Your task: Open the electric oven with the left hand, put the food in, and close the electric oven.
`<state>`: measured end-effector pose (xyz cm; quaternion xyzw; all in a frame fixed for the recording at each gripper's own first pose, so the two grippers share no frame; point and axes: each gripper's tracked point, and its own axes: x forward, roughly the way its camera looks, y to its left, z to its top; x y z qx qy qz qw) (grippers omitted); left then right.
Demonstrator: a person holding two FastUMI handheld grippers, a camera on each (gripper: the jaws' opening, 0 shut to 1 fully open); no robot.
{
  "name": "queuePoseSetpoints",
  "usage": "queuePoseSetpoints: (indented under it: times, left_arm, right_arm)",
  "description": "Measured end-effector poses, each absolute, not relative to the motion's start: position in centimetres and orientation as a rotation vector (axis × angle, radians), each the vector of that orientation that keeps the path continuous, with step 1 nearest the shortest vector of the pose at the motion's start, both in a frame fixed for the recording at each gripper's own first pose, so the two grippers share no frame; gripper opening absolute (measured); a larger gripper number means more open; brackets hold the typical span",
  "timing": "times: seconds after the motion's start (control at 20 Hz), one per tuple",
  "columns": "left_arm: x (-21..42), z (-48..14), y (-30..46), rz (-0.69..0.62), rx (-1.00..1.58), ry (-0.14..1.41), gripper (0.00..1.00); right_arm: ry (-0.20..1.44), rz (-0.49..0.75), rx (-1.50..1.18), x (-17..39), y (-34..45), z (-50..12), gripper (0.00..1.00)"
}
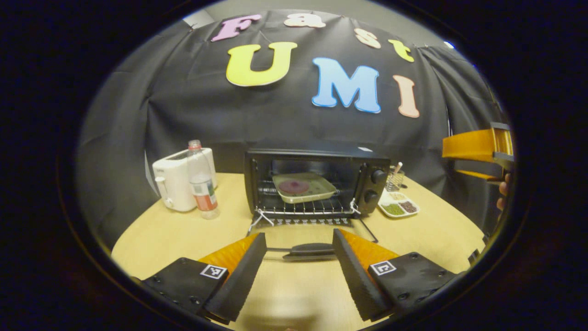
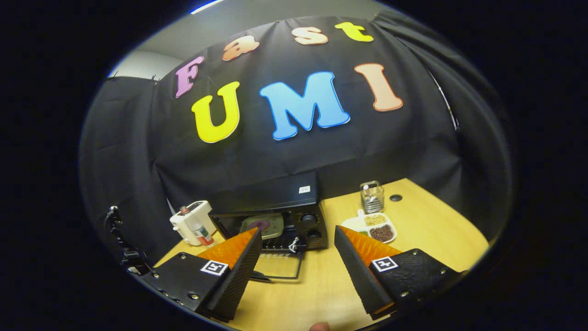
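Observation:
The black electric oven point(image 1: 317, 181) stands at the back of the wooden table with its door point(image 1: 312, 239) folded down flat. On the wire rack inside rests a pale green plate point(image 1: 304, 187) with a dark red round of food. My left gripper point(image 1: 299, 243) is open low over the table, its fingers on either side of the door handle point(image 1: 308, 249), not touching it. In the right gripper view, my right gripper point(image 2: 297, 239) is open and empty, held high above the table in front of the oven point(image 2: 275, 216). Part of the right gripper point(image 1: 477, 151) shows at the left gripper view's right edge.
A white toaster point(image 1: 177, 184) and a clear water bottle point(image 1: 202, 181) stand left of the oven. A divided dish of beans point(image 1: 397, 204) and a small glass holder point(image 1: 394, 180) sit to its right. The table's front edge curves near my grippers.

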<state>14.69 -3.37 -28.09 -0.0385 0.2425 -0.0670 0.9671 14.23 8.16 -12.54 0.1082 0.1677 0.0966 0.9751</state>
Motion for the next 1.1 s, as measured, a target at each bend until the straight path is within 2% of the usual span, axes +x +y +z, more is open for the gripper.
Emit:
queuePoseSetpoints:
  times: [0.15,0.2,0.25,0.3,0.35,0.55,1.1]
  left_arm:
    - [14.6,-31.4,-4.9,-0.157,-0.066,0.570,0.97]
    - [14.6,-32.4,-5.4,-0.161,-0.069,0.597,1.00]
    - [14.3,-33.0,-5.4,-0.165,-0.075,0.621,0.98]
    - [14.3,-33.9,-5.6,-0.164,-0.082,0.648,1.00]
    - [14.3,-34.8,-5.9,-0.167,-0.091,0.672,0.98]
    - [14.8,-37.6,-6.5,-0.164,-0.086,0.750,0.98]
    - [16.8,-39.7,-6.3,-0.143,-0.004,0.784,1.00]
  right_arm:
    - [0.288,0.154,0.125,13.6,6.0,-11.3,0.98]
    - [0.276,0.143,0.100,13.3,5.3,-10.9,0.98]
    - [0.265,0.133,0.074,13.0,4.7,-10.5,0.98]
    - [0.250,0.121,0.051,12.9,4.0,-10.1,0.98]
    - [0.239,0.107,0.029,12.7,3.4,-9.8,0.98]
    - [0.229,0.056,-0.003,11.6,1.6,-9.2,0.98]
    - [0.248,-0.025,0.010,10.6,-1.5,-9.6,0.98]
